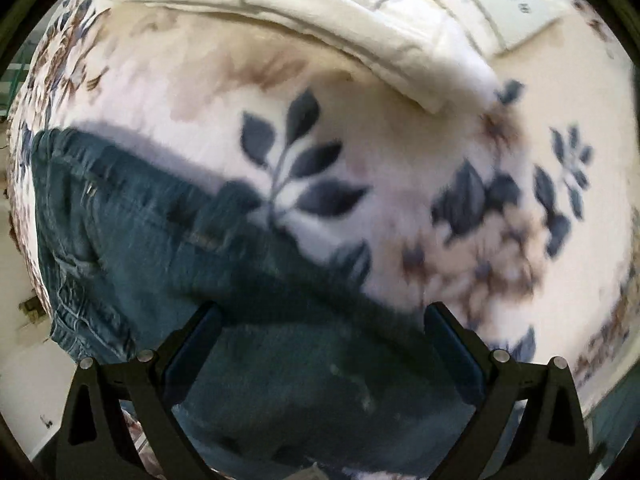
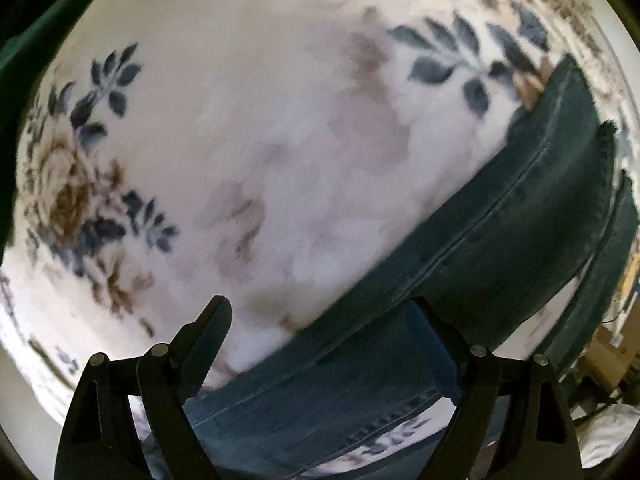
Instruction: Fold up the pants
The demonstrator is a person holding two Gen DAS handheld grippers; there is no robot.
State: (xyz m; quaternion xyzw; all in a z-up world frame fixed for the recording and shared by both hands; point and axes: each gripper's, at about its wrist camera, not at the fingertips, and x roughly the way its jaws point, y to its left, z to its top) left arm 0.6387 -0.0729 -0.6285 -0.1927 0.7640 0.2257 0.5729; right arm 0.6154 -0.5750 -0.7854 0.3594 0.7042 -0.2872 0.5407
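Dark teal jeans (image 1: 168,248) lie on a white floral blanket (image 1: 360,144). In the left wrist view the waistband with its pocket is at the left and the denim runs under my left gripper (image 1: 320,316), whose fingers are spread wide over the cloth. In the right wrist view the jeans' legs (image 2: 520,216) run up to the right, with the hems near the right edge. My right gripper (image 2: 324,312) is open, its fingers standing on either side of the leg fabric. The images are blurred.
A pair of cream white pants (image 1: 360,12) with a paper tag (image 1: 516,8) lies at the far side of the blanket. The blanket's edge and floor (image 1: 24,360) show at the left. Clutter (image 2: 608,360) lies beyond the bed's right side.
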